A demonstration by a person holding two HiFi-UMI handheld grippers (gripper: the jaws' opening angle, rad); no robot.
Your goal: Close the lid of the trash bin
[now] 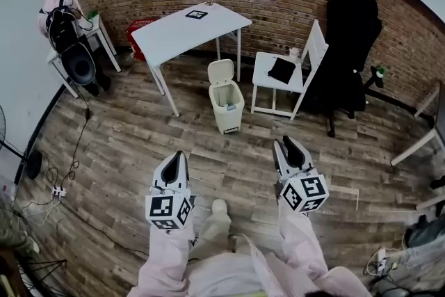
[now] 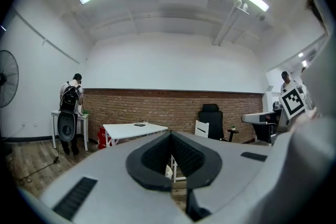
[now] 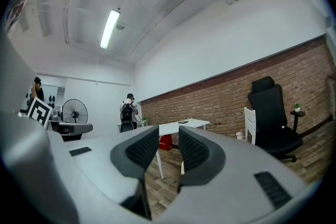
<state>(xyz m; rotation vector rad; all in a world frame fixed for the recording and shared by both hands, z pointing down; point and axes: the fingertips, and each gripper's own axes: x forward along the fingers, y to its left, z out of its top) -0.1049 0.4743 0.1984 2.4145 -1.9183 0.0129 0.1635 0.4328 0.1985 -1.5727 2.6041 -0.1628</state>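
Head view shows me holding both grippers level, side by side above the floor. The left gripper has its jaws pressed together; the right gripper has them spread, with nothing between. One bin stands well ahead, between one table and one white chair, its lid upright. I can't make out the contents.

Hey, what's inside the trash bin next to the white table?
The trash bin has its lid raised, so the top is open. Inside, only a pale interior and one small thing near the front rim show, and it is too small to name. The walls hide the bottom.
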